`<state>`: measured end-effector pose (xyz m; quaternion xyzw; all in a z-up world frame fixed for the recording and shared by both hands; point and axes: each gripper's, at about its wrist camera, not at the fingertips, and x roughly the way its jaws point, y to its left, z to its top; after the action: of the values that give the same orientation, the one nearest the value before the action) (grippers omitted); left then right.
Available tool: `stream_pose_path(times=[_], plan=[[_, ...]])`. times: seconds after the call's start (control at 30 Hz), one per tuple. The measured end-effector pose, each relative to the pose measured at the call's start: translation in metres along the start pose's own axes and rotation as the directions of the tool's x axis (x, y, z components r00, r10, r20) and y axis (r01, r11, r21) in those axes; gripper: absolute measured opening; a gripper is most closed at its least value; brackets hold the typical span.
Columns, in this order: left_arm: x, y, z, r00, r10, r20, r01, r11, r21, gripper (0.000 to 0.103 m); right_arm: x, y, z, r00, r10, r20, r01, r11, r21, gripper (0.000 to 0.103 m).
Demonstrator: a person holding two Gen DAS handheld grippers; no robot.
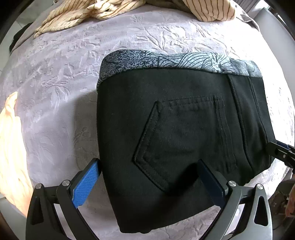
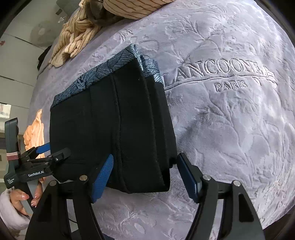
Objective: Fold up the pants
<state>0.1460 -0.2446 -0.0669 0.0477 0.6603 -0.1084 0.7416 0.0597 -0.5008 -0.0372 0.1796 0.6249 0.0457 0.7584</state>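
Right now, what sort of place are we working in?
Most likely a bedroom at home: the folded black pants lie on a plush lilac embossed bedspread, with a heap of striped clothing at its far edge and a peach garment to one side.

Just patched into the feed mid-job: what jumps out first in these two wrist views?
The black pants, folded into a compact block with a patterned blue-grey lining strip showing along the far edge, lie in the middle of the embossed lilac blanket. Both grippers stand open at the near edge: the left gripper over the back pocket, the right gripper straddling the folded side. A striped cream garment is heaped at the far end.
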Motion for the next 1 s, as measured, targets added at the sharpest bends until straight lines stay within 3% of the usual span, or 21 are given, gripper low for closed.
stream_pose_path(times=[0.47, 0.6, 0.73, 1.0], plan=[[-0.001, 0.032, 0.01, 0.998, -0.063, 0.006, 0.064, 0.996, -0.058, 0.103, 0.006, -0.006, 0.004, 0.999, 0.029, -0.023, -0.029, 1.0, 0.009, 0.079], [-0.006, 0.047, 0.015, 0.991, -0.133, 0.025, 0.135, 0.987, -0.087, 0.103, 0.005, -0.009, 0.008, 0.998, 0.056, -0.023, -0.056, 0.998, 0.015, 0.079], [-0.005, 0.066, 0.022, 0.971, -0.239, 0.026, 0.241, 0.962, -0.129, 0.103, 0.003, -0.016, 0.018, 0.993, 0.117, -0.022, -0.116, 0.993, 0.037, 0.079], [0.008, 0.068, 0.026, 0.968, -0.252, 0.007, 0.25, 0.959, -0.135, 0.103, 0.019, -0.036, 0.035, 0.987, 0.153, -0.053, -0.146, 0.982, 0.116, 0.079]])
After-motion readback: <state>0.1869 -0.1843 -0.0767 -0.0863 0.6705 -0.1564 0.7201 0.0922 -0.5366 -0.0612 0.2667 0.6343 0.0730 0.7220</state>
